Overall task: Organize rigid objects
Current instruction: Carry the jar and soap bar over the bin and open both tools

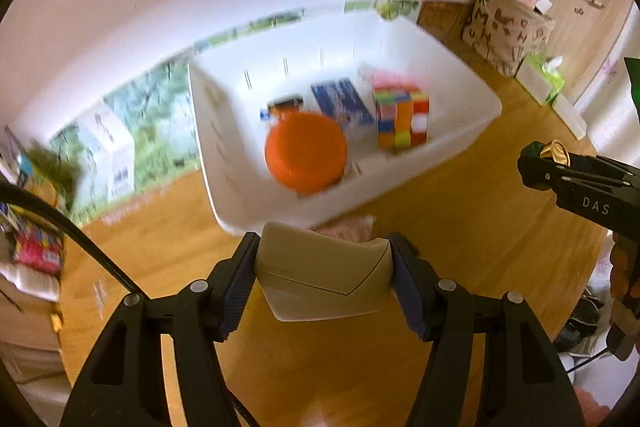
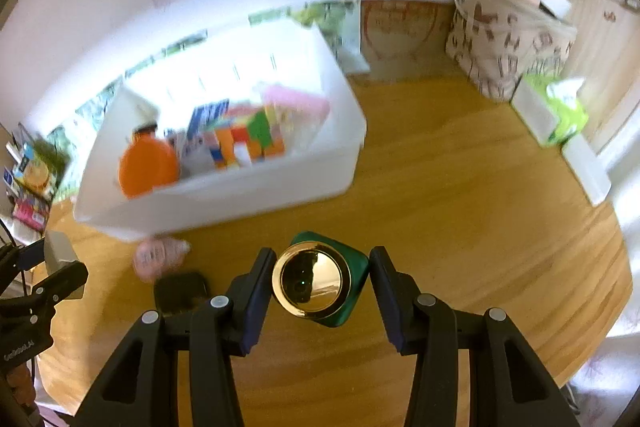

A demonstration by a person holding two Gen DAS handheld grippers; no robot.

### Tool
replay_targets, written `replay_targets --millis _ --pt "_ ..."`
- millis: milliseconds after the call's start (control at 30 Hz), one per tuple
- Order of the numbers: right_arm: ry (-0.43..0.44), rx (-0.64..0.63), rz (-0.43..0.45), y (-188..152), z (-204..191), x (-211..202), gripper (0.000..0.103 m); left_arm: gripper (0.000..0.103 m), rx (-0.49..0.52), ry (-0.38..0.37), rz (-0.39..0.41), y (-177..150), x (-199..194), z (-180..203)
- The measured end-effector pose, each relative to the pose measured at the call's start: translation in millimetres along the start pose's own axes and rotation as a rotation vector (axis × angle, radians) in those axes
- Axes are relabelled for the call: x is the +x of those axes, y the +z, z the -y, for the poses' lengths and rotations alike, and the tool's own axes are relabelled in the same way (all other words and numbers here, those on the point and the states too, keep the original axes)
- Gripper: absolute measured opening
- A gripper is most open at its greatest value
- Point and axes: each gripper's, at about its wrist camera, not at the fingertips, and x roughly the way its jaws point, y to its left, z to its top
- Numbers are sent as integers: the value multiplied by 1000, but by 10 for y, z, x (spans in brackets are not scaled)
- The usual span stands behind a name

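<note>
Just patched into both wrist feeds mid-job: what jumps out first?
The white bin on the wooden table, holding an orange lid and a multicoloured puzzle cube. Nearer, the left gripper clamps a beige box, and the right gripper holds a green bottle with a gold cap.

White capital letters "DAS" stand on the black body of the right gripper, seen at the right edge of the left wrist view. Small white lettering runs up the side of the left gripper in the right wrist view; it possibly begins "Gen", but is too small to be sure. The beige fabric bag carries scattered brown capital letters, blurred, among them what looks like "H" and "M".
</note>
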Motion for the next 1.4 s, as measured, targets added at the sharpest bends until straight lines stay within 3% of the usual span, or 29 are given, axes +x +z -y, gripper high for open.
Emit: replay_targets --millis 433,867,1000,1400 --pt "39 13 102 494 -49 -87 48 67 -28 40 151 490 -80 -163" --pt "103 -23 179 649 -239 72 48 67 -109 -9 280 597 62 -395" --pt "142 -22 187 674 -262 172 48 67 -148 13 311 611 164 -443" --pt "216 -32 291 719 -253 384 46 67 -268 32 274 621 586 -651"
